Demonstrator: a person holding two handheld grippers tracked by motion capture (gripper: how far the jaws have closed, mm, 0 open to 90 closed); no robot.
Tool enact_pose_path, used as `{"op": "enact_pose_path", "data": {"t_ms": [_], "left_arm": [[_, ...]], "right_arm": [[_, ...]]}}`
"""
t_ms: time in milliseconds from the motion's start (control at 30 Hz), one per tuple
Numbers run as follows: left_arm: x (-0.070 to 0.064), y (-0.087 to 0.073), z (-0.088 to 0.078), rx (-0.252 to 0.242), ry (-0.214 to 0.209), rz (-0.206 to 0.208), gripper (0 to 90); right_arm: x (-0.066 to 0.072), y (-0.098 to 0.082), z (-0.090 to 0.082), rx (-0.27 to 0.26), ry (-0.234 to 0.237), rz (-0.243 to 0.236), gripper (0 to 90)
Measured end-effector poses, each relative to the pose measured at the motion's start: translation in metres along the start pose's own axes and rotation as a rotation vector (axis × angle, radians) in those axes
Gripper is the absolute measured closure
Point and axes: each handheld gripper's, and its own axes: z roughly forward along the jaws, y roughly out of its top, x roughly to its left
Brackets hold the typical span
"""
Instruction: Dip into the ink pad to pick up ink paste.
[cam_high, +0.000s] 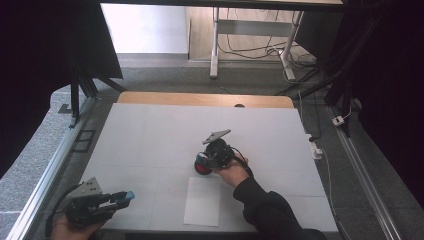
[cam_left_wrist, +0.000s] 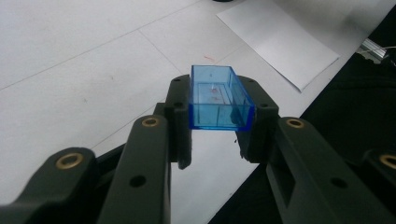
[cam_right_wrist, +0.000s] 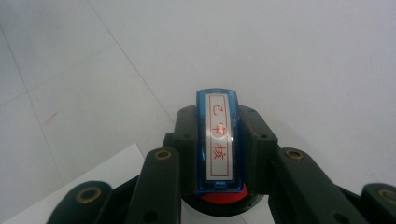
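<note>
The left gripper (cam_high: 125, 196), at the near left of the surface (cam_high: 150, 135), grasps a blue cap (cam_left_wrist: 218, 97), while the right gripper (cam_high: 202, 164), just beyond the paper sheet (cam_high: 202, 201), clenches the uncapped stamp (cam_right_wrist: 218, 140), seemingly ready for stamping, which isn't yet done.

Two grippers: the left gripper (cam_high: 131, 195) and the right gripper (cam_high: 200, 163), both near the one white paper sheet (cam_high: 202, 201) on the one worktop (cam_high: 150, 140). One clear blue cap (cam_left_wrist: 219, 98). One blue stamp (cam_right_wrist: 218, 140) with a red-lettered label.
</note>
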Motion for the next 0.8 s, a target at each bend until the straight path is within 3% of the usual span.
{"op": "enact_pose_path", "data": {"t_ms": [233, 567, 800], "left_arm": [[-0.0007, 0.0001, 0.0003, 0.002, 0.004, 0.004, 68.2], [0.0, 0.0001, 0.0001, 0.004, -0.001, -0.001, 68.2], [0.0007, 0.0002, 0.0007, 0.008, -0.002, -0.007, 68.1]], "right_arm": [[0.0077, 0.0024, 0.0001, 0.019, -0.04, -0.057, 71.9], [0.0023, 0.0001, -0.0015, -0.001, -0.012, -0.007, 71.7], [0.0046, -0.0001, -0.0044, -0.017, -0.011, -0.024, 71.6]]}}
